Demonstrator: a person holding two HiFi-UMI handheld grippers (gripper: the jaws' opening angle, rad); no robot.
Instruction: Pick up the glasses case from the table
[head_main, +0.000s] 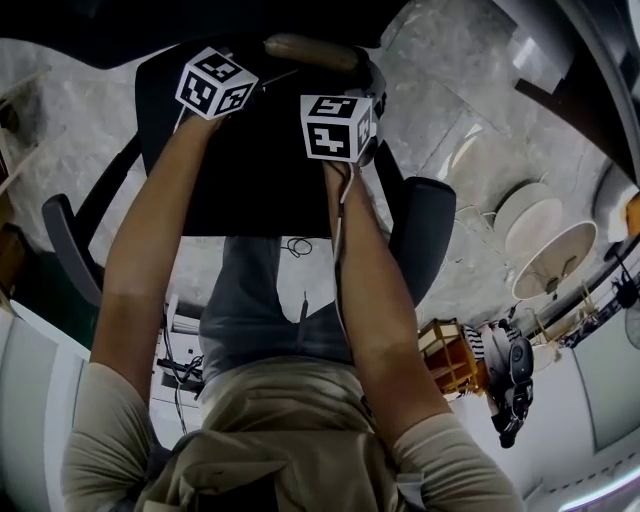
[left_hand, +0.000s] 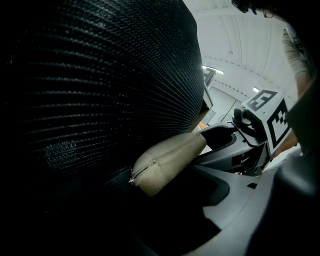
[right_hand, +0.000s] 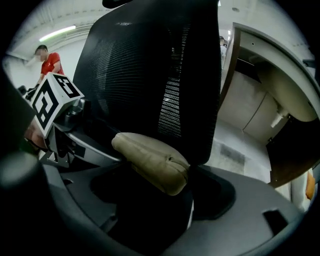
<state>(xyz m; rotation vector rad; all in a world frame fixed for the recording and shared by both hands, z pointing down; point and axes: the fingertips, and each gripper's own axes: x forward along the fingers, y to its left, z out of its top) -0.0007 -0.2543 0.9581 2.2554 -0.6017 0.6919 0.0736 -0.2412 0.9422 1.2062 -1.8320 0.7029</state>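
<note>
On the chair seat, against its mesh back, lies the glasses case. Near its ends the left claw and right claw are both spread; pushing could wedge it deeper.

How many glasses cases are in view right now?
1. The beige zipped fabric glasses case lies on the black chair seat, against the foot of the black mesh backrest. No other shows, though the dark seat could hide one.
</note>
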